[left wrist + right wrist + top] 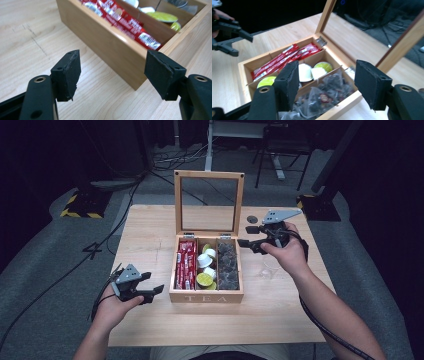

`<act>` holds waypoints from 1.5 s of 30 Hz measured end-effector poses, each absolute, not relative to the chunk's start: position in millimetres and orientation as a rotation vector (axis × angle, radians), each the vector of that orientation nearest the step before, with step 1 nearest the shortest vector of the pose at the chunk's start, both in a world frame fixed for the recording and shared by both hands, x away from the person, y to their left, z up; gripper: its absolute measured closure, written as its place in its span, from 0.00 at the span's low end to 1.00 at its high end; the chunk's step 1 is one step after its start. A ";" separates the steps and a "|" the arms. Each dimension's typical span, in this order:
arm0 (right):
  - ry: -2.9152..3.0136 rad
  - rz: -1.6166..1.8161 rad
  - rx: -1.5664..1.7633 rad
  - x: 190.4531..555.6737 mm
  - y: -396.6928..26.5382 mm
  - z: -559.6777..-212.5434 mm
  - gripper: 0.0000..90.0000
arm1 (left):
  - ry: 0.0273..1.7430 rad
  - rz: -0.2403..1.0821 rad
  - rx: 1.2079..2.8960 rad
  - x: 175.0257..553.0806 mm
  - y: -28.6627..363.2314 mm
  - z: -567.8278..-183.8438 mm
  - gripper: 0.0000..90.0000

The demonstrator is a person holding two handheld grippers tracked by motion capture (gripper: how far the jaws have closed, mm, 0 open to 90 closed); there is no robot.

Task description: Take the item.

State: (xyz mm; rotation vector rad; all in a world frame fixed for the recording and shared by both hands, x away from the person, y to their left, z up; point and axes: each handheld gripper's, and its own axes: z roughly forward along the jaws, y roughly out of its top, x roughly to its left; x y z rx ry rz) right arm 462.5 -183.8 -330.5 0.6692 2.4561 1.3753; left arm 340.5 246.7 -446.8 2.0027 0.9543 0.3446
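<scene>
Dark floor and cables surround a pale wooden table (150, 320), and near its middle sits a wooden tea box (206, 296) with its glass-paned lid (208, 202) standing upright at the far side. Red sachets (186, 265) fill the left compartment, small capsules (206, 267) the middle one, and see-through tea bags (324, 96) the right one. Over the box's right edge, the right gripper (324, 82) hovers with its jaws apart and nothing between them, aimed down at the tea bags. Near the front left of the table, the left gripper (112, 72) points at the box's left wall, jaws likewise parted and empty.

Those tea bags look feather-light, soft and crinkly, heaped loosely so that one may drag its neighbours up with it. I'd judge the best hold is a pinch on a raised corner or top fold of a single bag, gently, since the thin mesh could tear or slip from the pads
</scene>
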 end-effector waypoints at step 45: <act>2.639 1.126 0.850 494.6 -138.6 -425.0 0.69 | 1.005 0.311 2.150 359.3 242.3 -489.7 0.33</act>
